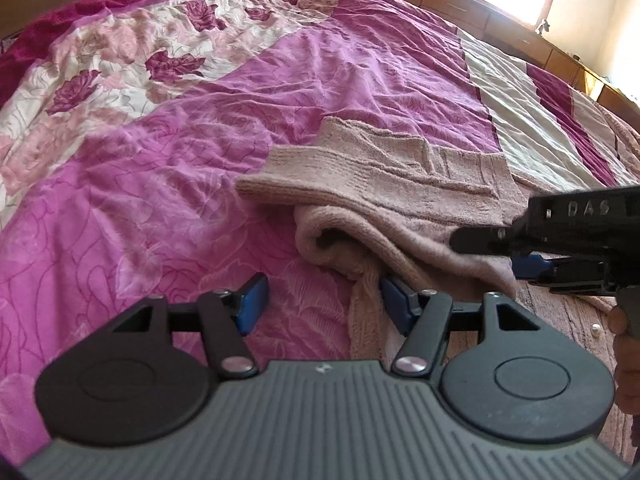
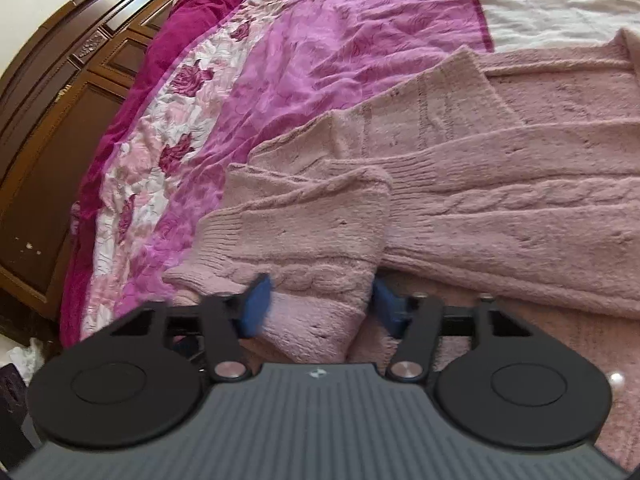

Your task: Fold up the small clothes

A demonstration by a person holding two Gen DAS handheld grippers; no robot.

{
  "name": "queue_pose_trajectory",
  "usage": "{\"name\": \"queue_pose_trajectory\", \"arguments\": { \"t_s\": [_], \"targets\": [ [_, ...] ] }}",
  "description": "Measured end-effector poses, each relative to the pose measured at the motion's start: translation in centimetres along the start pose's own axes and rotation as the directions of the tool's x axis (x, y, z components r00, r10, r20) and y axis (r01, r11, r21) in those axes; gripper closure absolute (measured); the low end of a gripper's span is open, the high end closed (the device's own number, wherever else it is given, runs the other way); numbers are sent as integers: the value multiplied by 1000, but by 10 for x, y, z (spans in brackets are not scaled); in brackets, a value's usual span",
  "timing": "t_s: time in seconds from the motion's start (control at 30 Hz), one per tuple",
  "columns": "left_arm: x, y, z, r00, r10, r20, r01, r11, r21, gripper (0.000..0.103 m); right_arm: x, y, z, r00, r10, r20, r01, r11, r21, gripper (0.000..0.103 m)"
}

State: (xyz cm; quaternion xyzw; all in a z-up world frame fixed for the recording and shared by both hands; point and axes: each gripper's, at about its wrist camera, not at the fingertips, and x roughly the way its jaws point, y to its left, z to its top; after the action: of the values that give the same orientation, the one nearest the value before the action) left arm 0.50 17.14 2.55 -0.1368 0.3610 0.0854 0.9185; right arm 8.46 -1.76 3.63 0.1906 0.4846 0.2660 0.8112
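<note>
Mid-fold on the pink knit cardigan (image 2: 460, 200): right gripper (image 2: 320, 304) pinches a sleeve fold, left gripper (image 1: 320, 300) hangs open, empty. Next, carry it across.

Each gripper has a ribbed grey housing with a small white emblem at its front edge, flanked by two round black discs with raised circles. Black linkage arms pivot on silver screws and end in blue pads (image 1: 252, 298) — the left gripper (image 1: 320, 300) and right gripper (image 2: 320, 306) are alike. Embossed letters "DAS" mark the right gripper's black side, at 3 o'clock in the left view.
</note>
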Motion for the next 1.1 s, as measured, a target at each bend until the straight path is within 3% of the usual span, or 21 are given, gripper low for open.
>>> {"name": "queue_pose_trajectory", "arguments": {
  "t_s": [0.03, 0.07, 0.1, 0.3, 0.5, 0.77, 0.93, 1.1],
  "targets": [
    [1, 0, 1, 1000, -1, 2, 1, 1000, -4, 39, 0, 1, 1, 1000, -7, 1, 7, 1000, -10, 71],
    [2, 1, 3, 1000, -3, 4, 3, 1000, -11, 39, -1, 2, 2, 1000, -15, 6, 15, 1000, -25, 86],
    [3, 1, 4, 1000, -3, 5, 3, 1000, -16, 39, -4, 4, 4, 1000, -15, 16, 16, 999, -38, 91],
    [8, -3, 5, 1000, 15, 2, -15, 1000, 3, 39, -43, 34, 28, 985, -31, 170, 68, 974, -218, 93],
    [10, -10, 2, 999, 47, 5, -47, 997, 62, 39, -90, 37, 40, 954, -54, 295, 147, 942, -302, 93],
    [11, -14, 0, 998, 57, -2, -56, 994, 99, 38, -69, -29, 20, 942, -250, 223, 296, 934, -202, 93],
    [11, -16, -1, 998, 58, -3, -57, 993, 107, 38, -51, -56, 4, 940, -272, 203, 304, 941, -148, 93],
    [8, -17, 0, 998, 58, -17, -56, 992, 111, 39, -53, -48, 0, 934, -292, 208, 327, 931, -160, 88]
  ]
}}
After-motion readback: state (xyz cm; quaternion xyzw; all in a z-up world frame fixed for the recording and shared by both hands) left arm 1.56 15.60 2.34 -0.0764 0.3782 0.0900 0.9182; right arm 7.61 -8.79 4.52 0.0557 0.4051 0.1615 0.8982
